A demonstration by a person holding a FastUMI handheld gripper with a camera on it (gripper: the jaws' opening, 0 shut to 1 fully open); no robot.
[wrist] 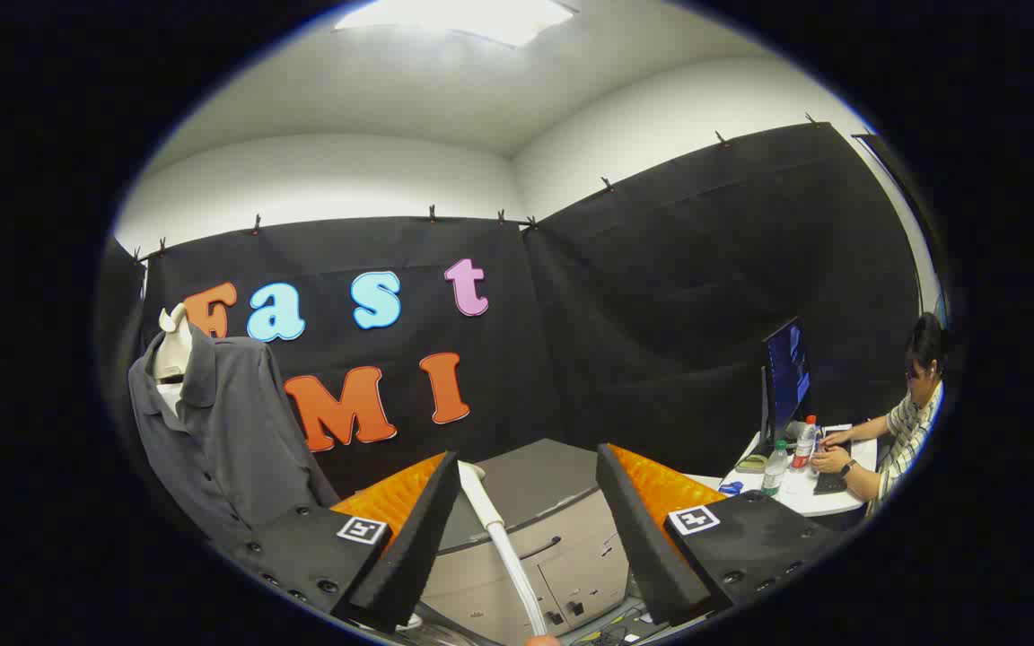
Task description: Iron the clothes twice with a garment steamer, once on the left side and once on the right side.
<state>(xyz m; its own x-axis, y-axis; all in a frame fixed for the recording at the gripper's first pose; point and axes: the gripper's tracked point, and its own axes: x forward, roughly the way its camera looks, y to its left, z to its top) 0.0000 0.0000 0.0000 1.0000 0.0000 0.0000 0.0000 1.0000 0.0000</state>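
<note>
The gripper (pixel 528 520) stands released: its two fingers (pixel 409 547) are spread wide apart and press on nothing. Each finger carries a small square marker on its base.

Landmark for this report: the grey cabinet (pixel 526 529), which lies beyond and between the fingers. It has a flat top, a curved seam across its front and a slim handle slot below that.

A white rod or hose (pixel 503 547) runs in front of the cabinet, between the fingers. It passes nearer to the left finger, but contact with that finger cannot be confirmed. Its upper end flares into a small round head just beside the left fingertip. Whether it belongs to the garment steamer cannot be told.

The garment, a dark grey shirt (pixel 230 431), hangs well to the left of the cabinet, beyond the left finger. It is dressed on a pale form (pixel 174 345) whose neck rises above the open collar. The collar is turned down, the front placket shows a row of dark buttons, and the cloth hangs smooth with soft folds at the shoulder.

To the right of the cabinet stands a white desk (pixel 795 493) bearing a monitor (pixel 786 372) and two bottles (pixel 791 458). A person in a striped shirt (pixel 907 431) sits at it, hands on a keyboard.
</note>
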